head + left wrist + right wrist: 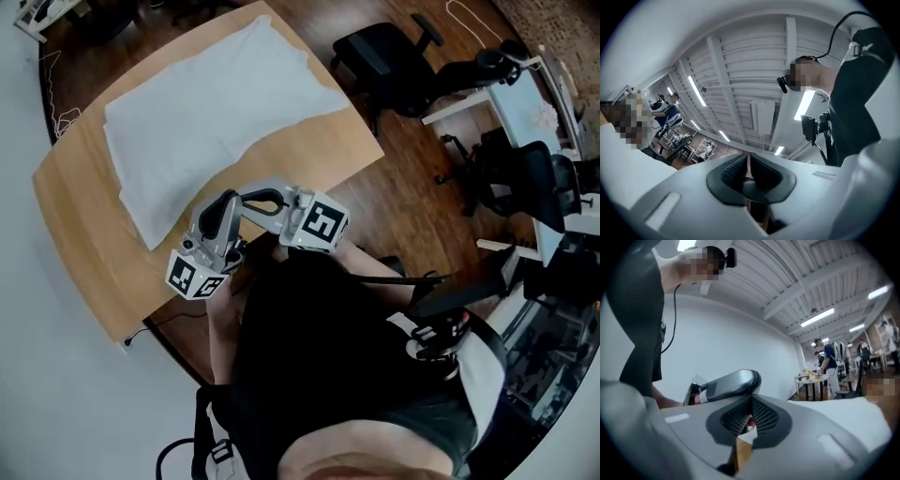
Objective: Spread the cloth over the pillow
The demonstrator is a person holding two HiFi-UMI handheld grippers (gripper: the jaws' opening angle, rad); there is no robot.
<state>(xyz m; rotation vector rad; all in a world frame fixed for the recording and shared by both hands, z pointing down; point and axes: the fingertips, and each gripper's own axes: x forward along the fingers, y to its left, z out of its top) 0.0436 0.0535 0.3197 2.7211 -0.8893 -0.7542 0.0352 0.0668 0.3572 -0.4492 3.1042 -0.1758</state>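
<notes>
A curved wooden table (84,216) stands on a dark plank floor, and the white cloth (206,112) lies spread across its far half; I cannot make out a pillow under it. At the near edge, close to the person's chest and well apart from the cloth, the left gripper (749,161) and right gripper (751,416) are tilted upward. Each has its jaws pressed together on nothing.

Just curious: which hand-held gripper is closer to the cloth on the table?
Left. The left hand-held gripper is close beside the cloth; the right hand-held gripper sits farther off, beyond the left one.
</notes>
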